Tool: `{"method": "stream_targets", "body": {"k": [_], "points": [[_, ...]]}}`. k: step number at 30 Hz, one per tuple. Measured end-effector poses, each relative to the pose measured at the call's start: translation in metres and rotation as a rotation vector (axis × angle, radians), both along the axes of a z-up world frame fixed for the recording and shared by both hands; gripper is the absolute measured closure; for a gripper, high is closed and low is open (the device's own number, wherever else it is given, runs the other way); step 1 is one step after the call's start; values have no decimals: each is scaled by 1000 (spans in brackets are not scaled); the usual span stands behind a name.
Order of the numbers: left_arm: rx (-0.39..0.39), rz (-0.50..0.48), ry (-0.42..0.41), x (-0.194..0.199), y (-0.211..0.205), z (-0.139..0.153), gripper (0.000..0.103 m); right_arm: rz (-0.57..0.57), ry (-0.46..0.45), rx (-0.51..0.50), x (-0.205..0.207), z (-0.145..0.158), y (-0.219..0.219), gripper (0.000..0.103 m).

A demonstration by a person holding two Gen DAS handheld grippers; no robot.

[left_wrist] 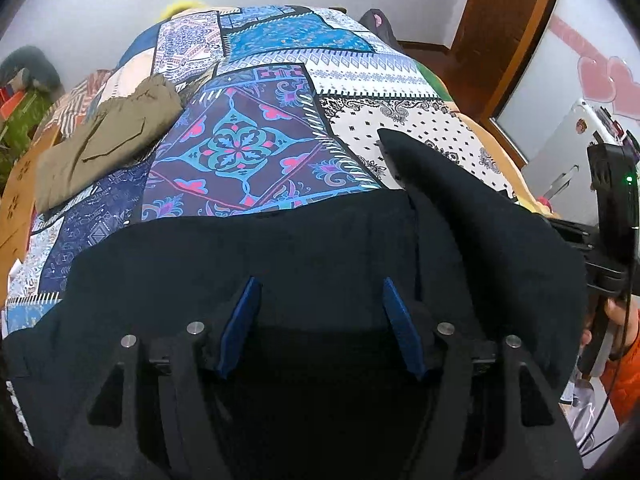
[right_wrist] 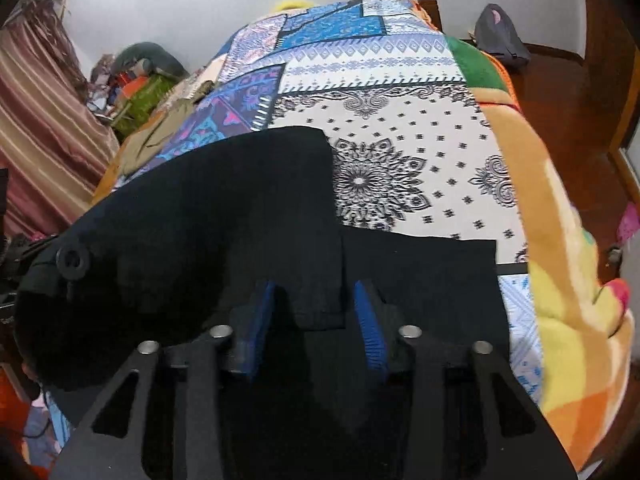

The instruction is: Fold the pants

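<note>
Black pants [left_wrist: 280, 248] lie spread across the near part of a patchwork bedspread [left_wrist: 260, 140]. One part of them rises in a folded peak [left_wrist: 440, 184] at the right. My left gripper [left_wrist: 320, 284] hovers over the dark cloth, open, its blue pads wide apart and gripping nothing. In the right wrist view the pants [right_wrist: 224, 200] cover the left half of the bed. A hem flap [right_wrist: 320, 304] lies between the blue pads of my right gripper [right_wrist: 316, 292], with a gap on each side, so it is open. The right gripper's body and an orange sleeve [left_wrist: 624, 364] show at the left view's edge.
A folded khaki garment [left_wrist: 108, 140] rests on the bed's far left, also visible as a khaki garment [right_wrist: 156, 136]. A dark backpack [right_wrist: 500, 36] sits on the wooden floor [right_wrist: 568, 92] beyond the bed. A striped curtain [right_wrist: 36, 120] hangs left. An orange-yellow blanket [right_wrist: 560, 280] drapes the right edge.
</note>
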State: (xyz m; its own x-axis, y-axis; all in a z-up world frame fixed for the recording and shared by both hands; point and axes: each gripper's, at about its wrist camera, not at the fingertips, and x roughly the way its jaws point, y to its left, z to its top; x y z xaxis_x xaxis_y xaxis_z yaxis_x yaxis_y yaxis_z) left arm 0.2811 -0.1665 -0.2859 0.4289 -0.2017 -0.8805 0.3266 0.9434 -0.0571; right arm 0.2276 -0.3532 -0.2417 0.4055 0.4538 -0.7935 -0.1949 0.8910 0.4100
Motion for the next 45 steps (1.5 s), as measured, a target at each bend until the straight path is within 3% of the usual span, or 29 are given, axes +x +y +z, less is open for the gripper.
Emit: {"method": "stream_targets", "body": {"k": [4,6,15,20,25,30,32,35,39,45], "points": [[2,2,-2,1,-1,0,35,8,-23,-22,-4,4,1,82],[0,5,-2,0,0,0,35,13,-33,-20,-5,9,0,90],[34,6,-13,-2,-3,2,35,-43,-140,-84,-43,57,-36,93],[57,-1,-20,-5,-5,4,35,-104,-103,-97,-72,57,-66,93],[78,-8,-25,-7,-7,6,35,-168,-11,-53,-93,32,-88,93],[101,-26,-30,-9,-9,14,35,-160,57,-51,-99,6,-78,93],[106,-39,-41,-9,-9,20,35,-153,72,-68,-99,2,-76,88],[105,-76,-51,-4,-10,28,36,-161,65,-75,-95,9,-82,82],[112,-142,-38,11,-17,32,51,-182,3,-88,-86,32,-95,78],[108,-221,4,33,-37,21,53,-169,-71,-120,-49,48,-93,76]]}}
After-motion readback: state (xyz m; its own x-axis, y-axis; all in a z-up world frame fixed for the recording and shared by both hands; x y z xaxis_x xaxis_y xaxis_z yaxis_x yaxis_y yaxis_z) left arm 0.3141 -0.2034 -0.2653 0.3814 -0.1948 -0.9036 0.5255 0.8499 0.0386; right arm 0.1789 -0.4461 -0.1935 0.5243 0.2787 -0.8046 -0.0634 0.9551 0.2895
